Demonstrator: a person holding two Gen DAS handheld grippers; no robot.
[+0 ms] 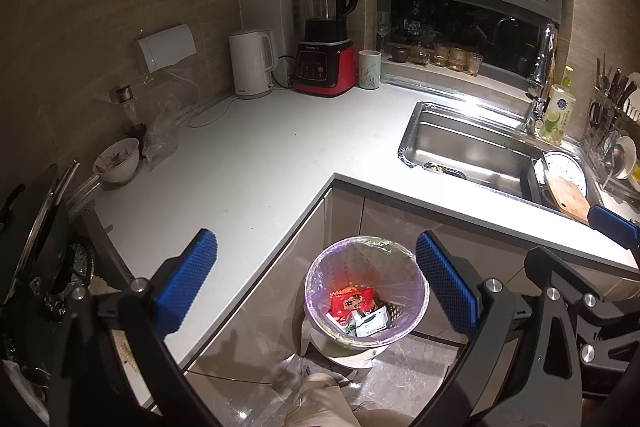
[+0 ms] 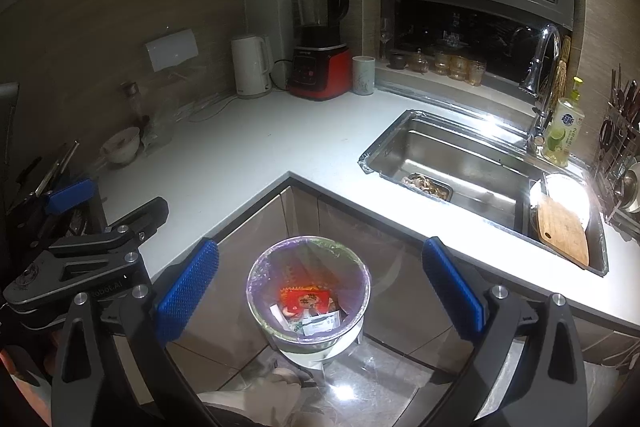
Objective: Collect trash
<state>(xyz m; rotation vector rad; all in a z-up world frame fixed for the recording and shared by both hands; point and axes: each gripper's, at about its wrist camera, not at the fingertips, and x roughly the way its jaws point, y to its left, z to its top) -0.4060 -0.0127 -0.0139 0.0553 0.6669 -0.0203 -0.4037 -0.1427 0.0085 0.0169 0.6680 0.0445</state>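
A round trash bin [image 1: 366, 291] [image 2: 308, 297] lined with a purple bag stands on the floor in the corner of the L-shaped counter. Inside lie a red wrapper [image 1: 350, 301] [image 2: 304, 301] and white paper packets [image 1: 372, 323] [image 2: 320, 323]. My left gripper [image 1: 316, 283] hovers above the bin, open and empty, blue pads wide apart. My right gripper [image 2: 320, 287] hangs over it too, open and empty. Each gripper shows at the edge of the other's view.
The white counter [image 1: 248, 163] carries a kettle [image 1: 252, 65], a red blender [image 1: 326, 35], a cup [image 1: 369, 70], a bowl [image 1: 118, 161] and a plastic bag [image 1: 162, 131]. A steel sink [image 1: 472, 147] holds scraps, a plate and a cutting board [image 2: 562, 231]. A dish rack stands at far right.
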